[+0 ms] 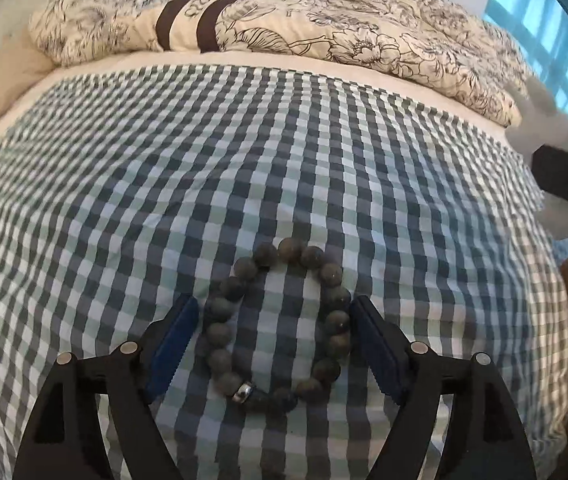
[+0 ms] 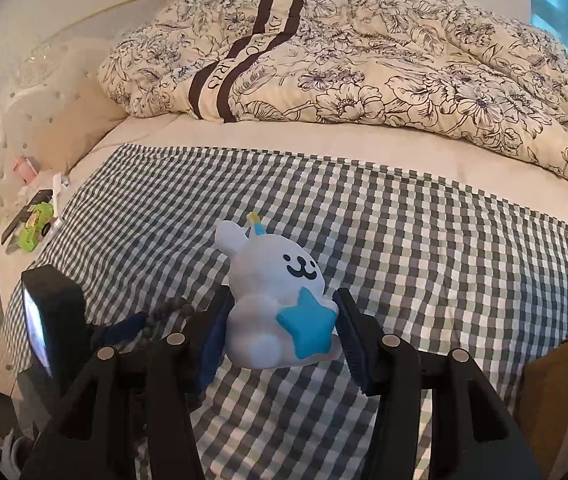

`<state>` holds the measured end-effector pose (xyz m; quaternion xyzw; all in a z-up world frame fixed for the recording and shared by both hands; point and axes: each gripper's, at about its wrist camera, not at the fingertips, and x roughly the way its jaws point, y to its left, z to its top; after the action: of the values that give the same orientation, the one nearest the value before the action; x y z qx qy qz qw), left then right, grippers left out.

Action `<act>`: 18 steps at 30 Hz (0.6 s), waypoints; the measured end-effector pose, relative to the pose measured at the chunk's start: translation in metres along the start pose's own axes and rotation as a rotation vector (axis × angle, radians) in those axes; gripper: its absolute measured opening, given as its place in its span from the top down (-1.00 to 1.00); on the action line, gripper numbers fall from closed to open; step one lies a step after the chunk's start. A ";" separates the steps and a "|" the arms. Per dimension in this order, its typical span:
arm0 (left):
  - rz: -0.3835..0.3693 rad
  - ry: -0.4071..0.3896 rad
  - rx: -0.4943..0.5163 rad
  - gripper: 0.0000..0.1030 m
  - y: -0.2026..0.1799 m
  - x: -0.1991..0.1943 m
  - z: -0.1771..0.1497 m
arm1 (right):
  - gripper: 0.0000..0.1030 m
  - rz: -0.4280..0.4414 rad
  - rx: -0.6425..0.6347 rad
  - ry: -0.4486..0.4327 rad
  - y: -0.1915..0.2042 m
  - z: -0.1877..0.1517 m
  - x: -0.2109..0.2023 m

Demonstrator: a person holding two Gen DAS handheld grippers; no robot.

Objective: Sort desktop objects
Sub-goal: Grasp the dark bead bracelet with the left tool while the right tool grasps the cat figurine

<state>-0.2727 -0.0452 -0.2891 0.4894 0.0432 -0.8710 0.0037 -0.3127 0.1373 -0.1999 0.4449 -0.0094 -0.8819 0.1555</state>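
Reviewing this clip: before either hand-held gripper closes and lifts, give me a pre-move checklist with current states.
1. Beaded bracelet lies between the left hand-held gripper fingers: ok.
2. Left jaws open, pads beside the beads: ok.
3. White bunny toy sits between the right hand-held gripper fingers: ok.
4. Right pads firmly clamping the toy: cannot tell.
5. Checkered cloth flat around the bracelet: ok.
6. Sorting destination visible: not ok.

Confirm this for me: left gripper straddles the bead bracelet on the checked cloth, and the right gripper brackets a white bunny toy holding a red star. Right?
Not quite. In the right wrist view the star on the white bunny toy is blue, not red. The rest holds: the right gripper brackets the toy, and the left gripper straddles the bead bracelet on the checked cloth.
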 end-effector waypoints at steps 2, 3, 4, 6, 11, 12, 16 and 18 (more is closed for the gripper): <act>-0.008 -0.009 -0.016 0.18 0.002 -0.005 0.001 | 0.01 -0.002 0.002 -0.004 -0.002 -0.002 -0.004; -0.010 -0.012 -0.020 0.40 0.003 -0.009 0.001 | 0.01 -0.003 0.006 -0.008 -0.003 -0.002 -0.007; -0.017 -0.014 -0.019 0.55 0.004 -0.012 0.001 | 0.01 -0.003 0.009 -0.010 -0.005 -0.002 -0.008; -0.026 -0.030 -0.007 0.61 0.003 -0.020 0.001 | 0.01 -0.003 0.015 -0.017 -0.006 -0.003 -0.013; -0.051 -0.060 0.017 0.77 -0.002 -0.034 0.001 | 0.01 0.000 0.016 -0.047 -0.003 -0.002 -0.030; -0.050 -0.064 0.017 0.77 -0.002 -0.035 0.002 | 0.01 0.000 0.017 -0.054 -0.002 -0.002 -0.034; -0.051 -0.096 0.005 0.77 0.000 -0.050 0.000 | 0.01 -0.003 0.019 -0.073 -0.002 -0.005 -0.048; -0.055 -0.116 0.002 0.77 0.002 -0.061 0.000 | 0.01 -0.004 0.023 -0.080 -0.003 -0.006 -0.055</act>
<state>-0.2407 -0.0490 -0.2373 0.4367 0.0553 -0.8977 -0.0180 -0.2780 0.1564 -0.1613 0.4109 -0.0249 -0.8992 0.1483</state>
